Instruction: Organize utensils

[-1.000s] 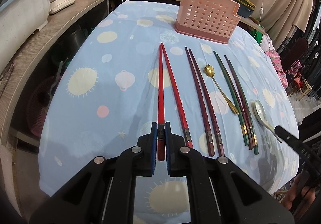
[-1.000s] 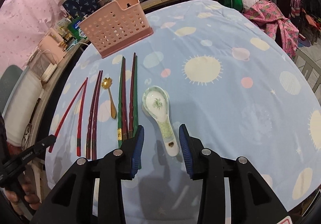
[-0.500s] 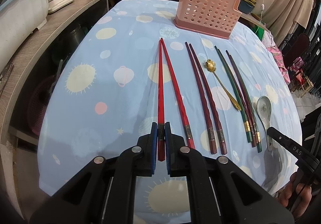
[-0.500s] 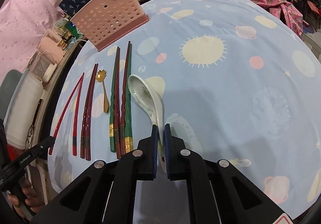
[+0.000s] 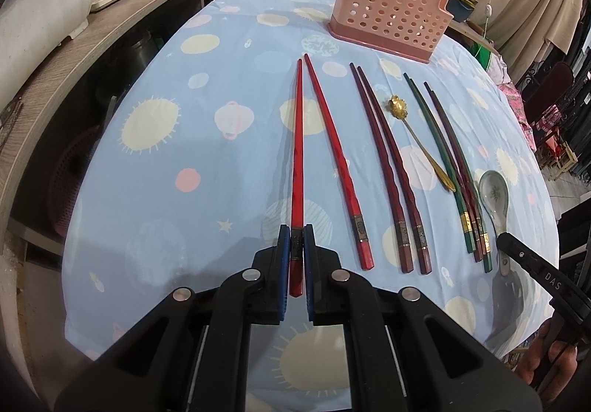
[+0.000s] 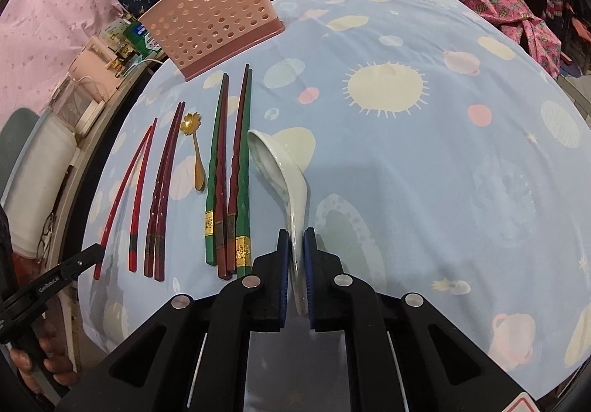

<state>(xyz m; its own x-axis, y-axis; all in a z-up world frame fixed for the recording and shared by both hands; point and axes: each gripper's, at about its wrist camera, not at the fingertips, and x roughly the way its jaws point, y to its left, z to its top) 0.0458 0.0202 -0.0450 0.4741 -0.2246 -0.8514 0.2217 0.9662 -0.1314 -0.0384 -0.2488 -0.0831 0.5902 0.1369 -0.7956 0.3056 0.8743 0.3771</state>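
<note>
Right gripper (image 6: 295,257) jaws have just closed and now pinch the white spoon (image 6: 275,168) by its handle; a second ago they stood spread either side of it. The spoon was flat, now it's rolled on edge, bowl toward 11 o'clock, tip apparently touching the cloth (image 6: 424,161). So the grab looks made; judged next step is lift and carry to the pink basket (image 6: 210,24) at 11 o'clock, far end of the table.

Left gripper (image 5: 296,257) pressed onto the butt of a red chopstick (image 5: 297,153), same as a second ago, stick pointing 12 o'clock. Its mate (image 5: 334,157) lies loose just beside at 1 o'clock.

Room: in the right view the green/maroon chopsticks (image 6: 229,168) lie just beside the spoon at 9 o'clock, so swinging left risks knocking them. 1 to 4 o'clock is bare cloth. Near table edge is close under both grippers. Gold spoon (image 5: 419,142) and dark red pair (image 5: 388,168) sit between the two grips, untouched
</note>
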